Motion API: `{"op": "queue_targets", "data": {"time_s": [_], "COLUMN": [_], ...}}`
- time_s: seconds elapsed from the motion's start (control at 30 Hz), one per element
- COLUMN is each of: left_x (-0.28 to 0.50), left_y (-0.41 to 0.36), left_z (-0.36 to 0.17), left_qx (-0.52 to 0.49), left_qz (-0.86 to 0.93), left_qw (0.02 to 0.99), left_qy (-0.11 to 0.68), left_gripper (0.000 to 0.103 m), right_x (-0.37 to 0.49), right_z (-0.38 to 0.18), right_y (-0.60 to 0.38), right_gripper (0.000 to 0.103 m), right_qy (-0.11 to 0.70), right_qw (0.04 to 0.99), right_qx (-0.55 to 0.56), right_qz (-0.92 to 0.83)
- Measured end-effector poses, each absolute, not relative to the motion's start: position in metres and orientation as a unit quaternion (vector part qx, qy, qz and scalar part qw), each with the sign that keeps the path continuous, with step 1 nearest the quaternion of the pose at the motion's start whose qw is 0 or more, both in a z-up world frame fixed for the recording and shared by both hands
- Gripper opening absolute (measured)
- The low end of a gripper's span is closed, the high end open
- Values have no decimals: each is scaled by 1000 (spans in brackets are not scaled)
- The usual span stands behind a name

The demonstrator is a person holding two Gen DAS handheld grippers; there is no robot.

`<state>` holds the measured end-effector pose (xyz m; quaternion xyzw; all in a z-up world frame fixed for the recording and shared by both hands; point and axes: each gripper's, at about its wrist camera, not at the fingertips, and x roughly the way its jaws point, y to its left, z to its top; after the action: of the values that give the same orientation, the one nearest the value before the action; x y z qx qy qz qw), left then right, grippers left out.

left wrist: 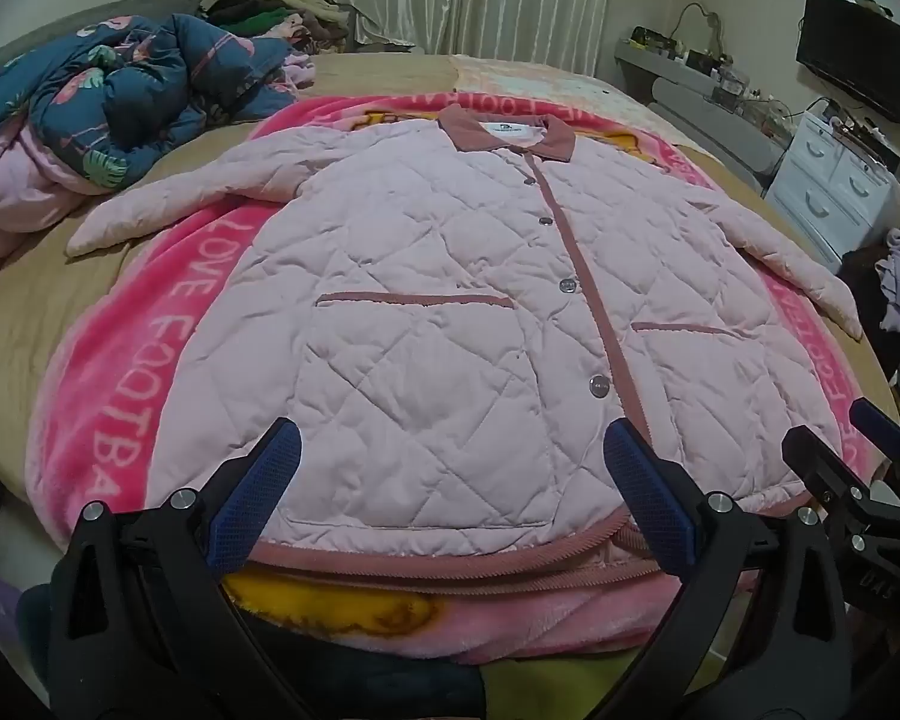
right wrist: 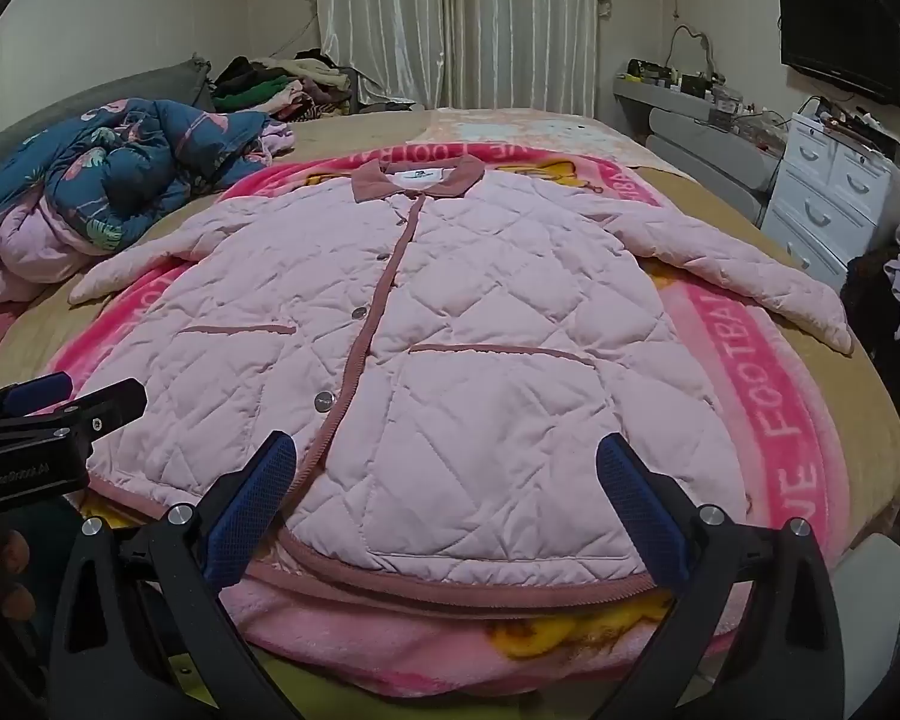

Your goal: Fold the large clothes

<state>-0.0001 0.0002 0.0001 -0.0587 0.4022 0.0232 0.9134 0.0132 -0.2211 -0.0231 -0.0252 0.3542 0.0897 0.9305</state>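
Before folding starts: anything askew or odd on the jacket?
Nothing stands out. The pink quilted jacket lies flat, front up and buttoned on the pink blanket, collar away from the cameras, both sleeves spread outward. Left tongs and right tongs are open near the hem, holding nothing.

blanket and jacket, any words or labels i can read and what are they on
"LOVE FOOTBA": pink blanket, left border; the rest runs out of sight.
"FOOTBA": same blanket, right border, right wrist view.
Collar label on the quilted jacket: too small to read.
"DAS": right hand-held gripper, partly cut off.
Left hand-held gripper print: blurred.
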Motion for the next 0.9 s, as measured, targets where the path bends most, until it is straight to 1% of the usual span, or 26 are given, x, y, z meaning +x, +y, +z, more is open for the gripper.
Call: {"op": "queue_targets", "data": {"time_s": [0.9], "left_x": [0], "left_y": [-6], "left_z": [0], "left_qx": [-57], "left_qz": [21], "left_qw": [914], "left_qy": [402], "left_gripper": [95], "right_x": [13], "right_z": [-23], "right_y": [-218], "right_gripper": [99], "right_qy": [356], "right_qw": [930], "right_qx": [-24], "right_qz": [94]}}
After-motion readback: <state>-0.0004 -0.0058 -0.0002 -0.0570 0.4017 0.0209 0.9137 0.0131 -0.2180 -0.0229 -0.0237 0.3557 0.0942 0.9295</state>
